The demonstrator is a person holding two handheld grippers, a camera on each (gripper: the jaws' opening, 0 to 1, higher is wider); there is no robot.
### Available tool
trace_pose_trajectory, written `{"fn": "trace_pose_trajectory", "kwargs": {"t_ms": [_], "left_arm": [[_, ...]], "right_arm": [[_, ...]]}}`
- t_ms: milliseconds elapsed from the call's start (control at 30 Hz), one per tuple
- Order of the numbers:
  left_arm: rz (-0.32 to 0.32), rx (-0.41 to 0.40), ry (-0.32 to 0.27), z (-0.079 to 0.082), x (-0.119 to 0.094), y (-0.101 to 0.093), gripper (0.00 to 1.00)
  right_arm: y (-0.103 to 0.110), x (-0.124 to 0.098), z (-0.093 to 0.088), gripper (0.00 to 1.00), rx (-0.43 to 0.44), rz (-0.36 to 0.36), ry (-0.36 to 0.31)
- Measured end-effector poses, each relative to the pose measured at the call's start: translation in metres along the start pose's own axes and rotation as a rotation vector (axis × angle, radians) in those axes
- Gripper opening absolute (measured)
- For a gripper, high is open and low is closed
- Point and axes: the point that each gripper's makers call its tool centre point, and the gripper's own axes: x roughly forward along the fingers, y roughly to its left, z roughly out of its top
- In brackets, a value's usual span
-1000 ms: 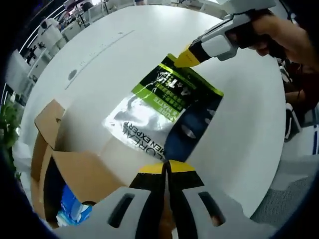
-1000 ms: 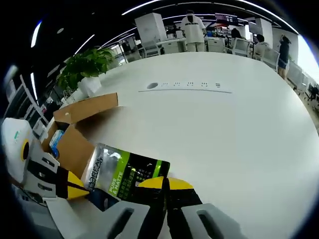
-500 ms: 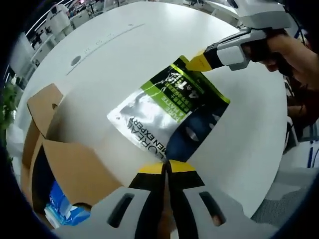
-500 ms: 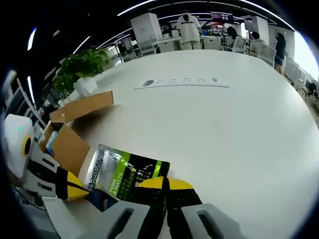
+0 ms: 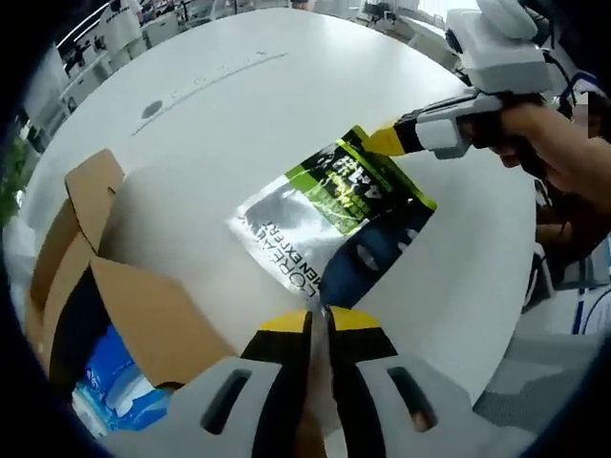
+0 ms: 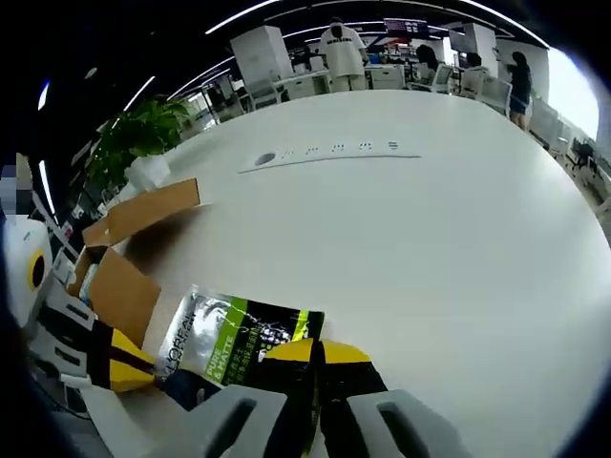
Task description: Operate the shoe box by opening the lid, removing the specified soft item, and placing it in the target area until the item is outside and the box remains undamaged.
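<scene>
A soft pouch (image 5: 329, 219), silver, green and dark blue, hangs stretched between both grippers over the white table (image 5: 200, 124). My left gripper (image 5: 320, 318) is shut on its dark blue near edge. The right gripper (image 5: 384, 142), held by a hand, pinches the green far corner. In the right gripper view the pouch (image 6: 224, 334) runs from my right gripper (image 6: 317, 349), shut on it, to the left gripper (image 6: 132, 368). The open cardboard shoe box (image 5: 143, 320) lies left of the pouch, flaps (image 6: 151, 208) spread. I cannot tell if the pouch touches the table.
A blue packet (image 5: 110, 377) stays inside the box. A round port and a slot strip (image 6: 329, 153) sit mid-table. A potted plant (image 6: 134, 143) stands past the table's edge at the left. People (image 6: 339, 48) and desks are far behind. Bare tabletop stretches to the right.
Both grippers have kept their hold on the pouch. The pouch and the hands have drifted a little away from the box; both views have shifted with them.
</scene>
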Motion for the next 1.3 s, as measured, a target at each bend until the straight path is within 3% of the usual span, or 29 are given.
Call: {"fn": "trace_pose_trajectory", "kwargs": {"t_ms": [200, 433, 967, 1200, 1300], "left_arm": [[-0.028, -0.021, -0.071, 0.017, -0.017, 0.002, 0.08], [-0.026, -0.042, -0.108, 0.026, -0.034, 0.014, 0.08], [-0.02, -0.085, -0.181, 0.021, -0.068, 0.036, 0.08], [-0.002, -0.129, -0.227, 0.017, -0.088, 0.058, 0.08], [0.017, -0.129, -0.225, 0.008, -0.095, 0.07, 0.08]], "right_arm": [[0.002, 0.002, 0.002, 0.0, 0.005, -0.002, -0.006], [0.008, 0.005, 0.004, 0.0, 0.02, 0.001, -0.006], [0.027, 0.014, 0.011, 0.0, 0.0, 0.02, -0.001], [0.033, 0.017, 0.012, 0.0, -0.012, 0.019, 0.004], [0.034, 0.019, 0.013, 0.0, -0.021, 0.02, 0.01]]}}
